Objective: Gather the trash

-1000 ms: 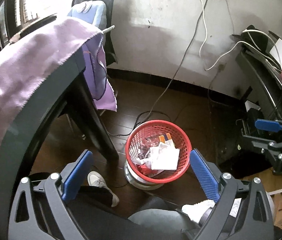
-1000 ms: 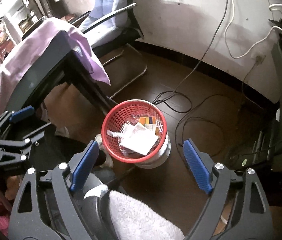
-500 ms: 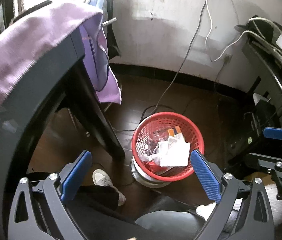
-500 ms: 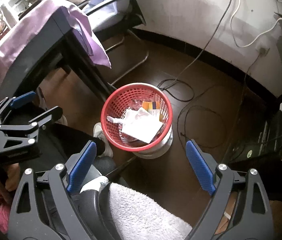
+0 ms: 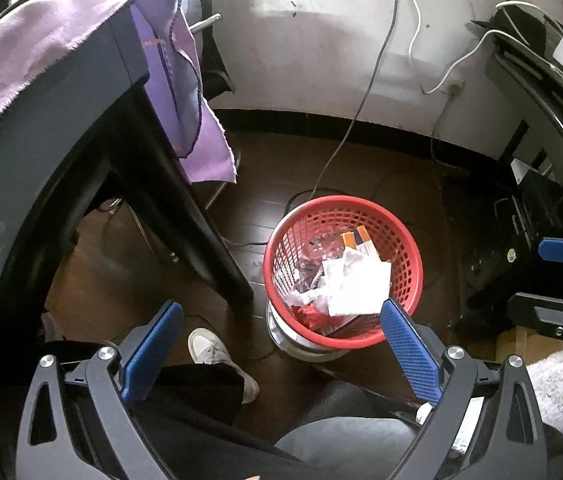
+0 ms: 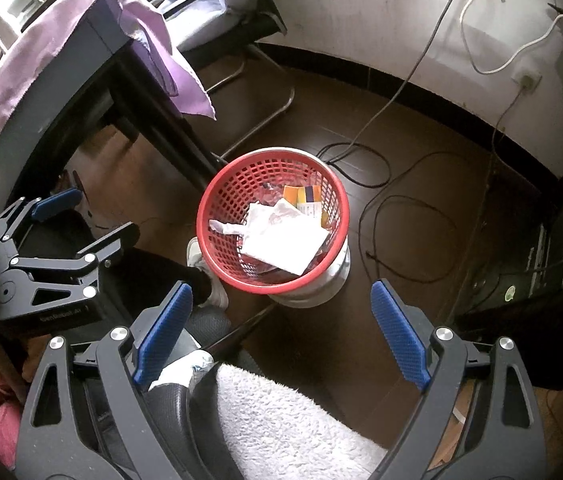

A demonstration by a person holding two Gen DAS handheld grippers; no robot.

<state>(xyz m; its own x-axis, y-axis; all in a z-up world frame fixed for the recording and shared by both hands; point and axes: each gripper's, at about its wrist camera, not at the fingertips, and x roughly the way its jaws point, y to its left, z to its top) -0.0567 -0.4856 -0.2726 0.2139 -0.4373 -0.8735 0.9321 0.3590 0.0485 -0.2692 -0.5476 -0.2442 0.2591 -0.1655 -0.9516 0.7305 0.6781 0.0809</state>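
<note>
A red mesh waste basket [image 5: 405, 240] stands on the dark wooden floor; it also shows in the right wrist view [image 6: 241, 184]. Inside lie crumpled white paper [image 5: 355, 286] [image 6: 283, 234], an orange and white carton [image 5: 359, 240] [image 6: 305, 198] and other scraps. My left gripper [image 5: 281, 344] is open and empty, held above and in front of the basket. My right gripper [image 6: 279, 332] is open and empty, also above the basket's near side. Each gripper shows at the edge of the other's view.
A dark table [image 5: 61, 128] draped with a purple cloth [image 5: 33, 44] stands left of the basket, one leg [image 5: 201, 232] close to it. Cables [image 6: 401, 200] trail across the floor. A chair [image 6: 221, 12] stands behind. A black desk [image 5: 541, 92] is at the right. My white shoe [image 5: 217, 352] is near the basket.
Both grippers have moved closer over the basket, which now looks larger and sits more to the right in the left wrist view. Both stay open and empty.
</note>
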